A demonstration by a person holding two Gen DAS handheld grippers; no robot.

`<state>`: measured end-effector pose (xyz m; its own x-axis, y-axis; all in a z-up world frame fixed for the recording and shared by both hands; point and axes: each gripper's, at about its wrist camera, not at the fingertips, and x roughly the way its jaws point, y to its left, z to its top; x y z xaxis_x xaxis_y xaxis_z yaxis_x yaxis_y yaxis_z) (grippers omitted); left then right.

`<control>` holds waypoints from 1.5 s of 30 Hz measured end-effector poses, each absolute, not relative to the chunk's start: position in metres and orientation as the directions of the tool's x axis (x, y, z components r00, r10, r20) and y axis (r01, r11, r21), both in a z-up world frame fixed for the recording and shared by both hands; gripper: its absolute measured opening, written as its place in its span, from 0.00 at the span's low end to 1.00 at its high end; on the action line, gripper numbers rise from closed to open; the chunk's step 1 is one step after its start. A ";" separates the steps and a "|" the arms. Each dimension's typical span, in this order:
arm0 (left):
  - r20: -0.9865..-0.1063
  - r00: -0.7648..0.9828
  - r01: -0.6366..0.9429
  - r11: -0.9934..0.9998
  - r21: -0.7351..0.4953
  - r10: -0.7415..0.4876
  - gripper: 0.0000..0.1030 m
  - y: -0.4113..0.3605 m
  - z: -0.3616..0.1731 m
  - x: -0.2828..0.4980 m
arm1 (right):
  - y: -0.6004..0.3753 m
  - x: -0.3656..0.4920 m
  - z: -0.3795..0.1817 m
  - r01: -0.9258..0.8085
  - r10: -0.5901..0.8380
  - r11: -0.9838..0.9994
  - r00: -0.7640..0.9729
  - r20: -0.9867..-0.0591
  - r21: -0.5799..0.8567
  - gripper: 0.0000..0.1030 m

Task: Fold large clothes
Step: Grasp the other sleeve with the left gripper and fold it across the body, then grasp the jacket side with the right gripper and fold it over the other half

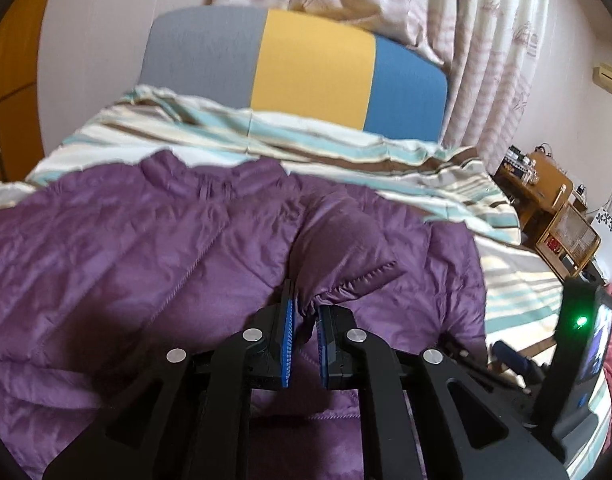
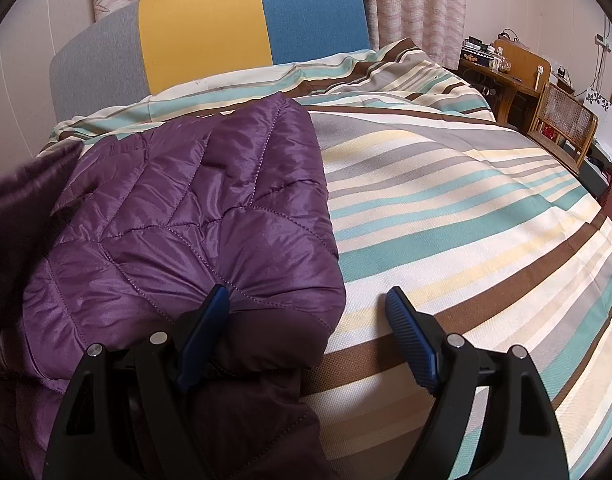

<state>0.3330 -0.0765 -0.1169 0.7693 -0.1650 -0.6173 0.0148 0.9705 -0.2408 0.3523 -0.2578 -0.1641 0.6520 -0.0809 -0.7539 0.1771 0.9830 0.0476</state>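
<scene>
So the purple quilted jacket [image 1: 153, 240] is spread over the striped bedspread [image 1: 289, 136], filling the lower left and middle of the left wrist view, and in the right wrist view it sits in the left half. The left gripper [image 1: 303, 320] at bottom centre has its blue pads nearly together with a fold of the sleeve cuff [image 1: 346, 280] caught between them. The right gripper [image 2: 308, 300] is spread wide, one finger [image 2: 203, 332] over the jacket's corner, the other over bare bedspread, gripping nothing, with the grey-yellow-blue headboard [image 2: 201, 28] up top.
</scene>
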 end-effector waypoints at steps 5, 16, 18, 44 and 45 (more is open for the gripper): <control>-0.590 0.775 0.040 0.949 -0.311 -0.226 0.86 -0.067 -0.113 0.318 | -0.257 0.352 -0.164 0.178 -0.085 0.983 0.651 -0.754 0.043 0.78; -0.610 0.789 -0.117 0.955 -0.274 -0.079 0.86 0.007 -0.093 0.250 | -0.254 0.342 -0.151 0.157 -0.073 0.986 0.690 -0.720 0.050 0.78; -0.638 0.770 -0.187 0.952 -0.241 -0.010 0.86 0.032 -0.095 0.240 | -0.246 0.334 -0.139 0.112 -0.049 0.993 0.715 -0.697 0.044 0.78; -0.765 0.626 -0.381 0.915 -0.134 0.149 0.87 0.148 -0.146 0.308 | -0.111 0.376 -0.156 -0.231 0.159 0.973 0.640 -0.752 0.009 0.58; -0.768 0.623 -0.381 0.916 -0.127 0.152 0.87 0.147 -0.145 0.308 | -0.111 0.377 -0.156 -0.232 0.156 0.973 0.638 -0.754 0.005 0.60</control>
